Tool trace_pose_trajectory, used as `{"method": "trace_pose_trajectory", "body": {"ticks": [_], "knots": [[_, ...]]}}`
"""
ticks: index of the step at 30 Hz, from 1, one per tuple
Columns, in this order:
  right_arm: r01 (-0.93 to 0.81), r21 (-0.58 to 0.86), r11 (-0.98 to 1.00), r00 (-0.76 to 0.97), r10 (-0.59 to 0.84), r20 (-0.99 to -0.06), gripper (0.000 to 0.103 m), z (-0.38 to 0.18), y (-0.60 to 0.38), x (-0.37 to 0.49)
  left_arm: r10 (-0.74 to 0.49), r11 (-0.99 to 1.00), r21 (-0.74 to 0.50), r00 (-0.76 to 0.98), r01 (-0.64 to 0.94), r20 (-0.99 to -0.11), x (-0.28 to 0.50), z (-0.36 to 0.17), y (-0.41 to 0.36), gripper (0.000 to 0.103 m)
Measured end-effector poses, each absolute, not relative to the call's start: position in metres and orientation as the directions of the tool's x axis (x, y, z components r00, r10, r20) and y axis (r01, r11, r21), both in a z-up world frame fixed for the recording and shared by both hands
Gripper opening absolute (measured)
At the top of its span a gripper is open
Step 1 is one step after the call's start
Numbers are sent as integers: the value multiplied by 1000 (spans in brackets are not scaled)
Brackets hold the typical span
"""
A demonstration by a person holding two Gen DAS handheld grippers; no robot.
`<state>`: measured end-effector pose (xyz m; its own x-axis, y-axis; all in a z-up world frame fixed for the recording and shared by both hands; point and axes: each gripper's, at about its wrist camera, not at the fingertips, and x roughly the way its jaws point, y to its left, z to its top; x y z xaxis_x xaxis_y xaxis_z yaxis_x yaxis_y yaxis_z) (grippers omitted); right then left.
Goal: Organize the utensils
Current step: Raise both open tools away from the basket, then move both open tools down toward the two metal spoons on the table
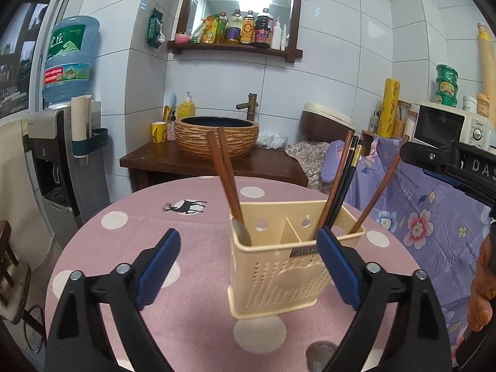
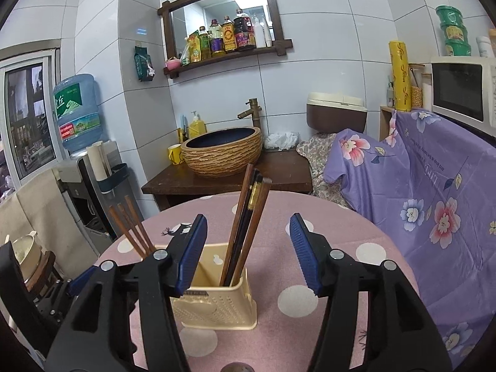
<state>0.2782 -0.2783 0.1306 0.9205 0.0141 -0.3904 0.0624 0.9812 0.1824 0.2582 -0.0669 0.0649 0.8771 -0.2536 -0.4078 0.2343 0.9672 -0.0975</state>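
A cream plastic utensil holder (image 1: 279, 263) stands upright on the pink dotted round table (image 1: 192, 319). Its left compartment holds brown chopsticks (image 1: 224, 173); the right compartment holds brown and black chopsticks (image 1: 341, 179). My left gripper (image 1: 248, 235) is open wide just in front of the holder, pads apart from it, nothing held. In the right wrist view the holder (image 2: 217, 303) sits low between the fingers of my right gripper (image 2: 248, 220). That gripper is open, and the right-compartment chopsticks (image 2: 248, 214) rise between its pads without touching them. The other chopsticks (image 2: 133, 232) lean left.
Behind the table a dark wooden stand (image 1: 173, 161) carries a woven basin (image 1: 217, 136). A water dispenser (image 1: 62, 161) stands at the left. A purple floral cloth (image 2: 418, 192) covers furniture at the right, under a microwave (image 2: 462, 90). A hand (image 1: 483, 279) shows at the right edge.
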Motion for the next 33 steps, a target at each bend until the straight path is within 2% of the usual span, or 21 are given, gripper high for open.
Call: {"method": "trace_pose_trajectory", "body": {"ticks": [3,8,20,30,33], "knots": [[60,194,979,915,23,-402,57,123,-279,266,-250,968,-103,870,227,-425,248,59,-58,98],[60,173,983,893,25,-449,61,101,-274,248,-237,971,-79,841,227,-486,235,44,-48,98],[70,130,989,800,22,-599,61,21,-258,222,-215,976,-97,779,196,-589,215,3,-30,97],[85,100,991,742,4,-670,61,-28,-247,205,-208,976,-81,739,204,-641,203,-24,-34,97],[88,85,992,728,-6,-686,61,-35,-245,201,-206,974,-64,730,218,-651,199,-28,-36,92]]}}
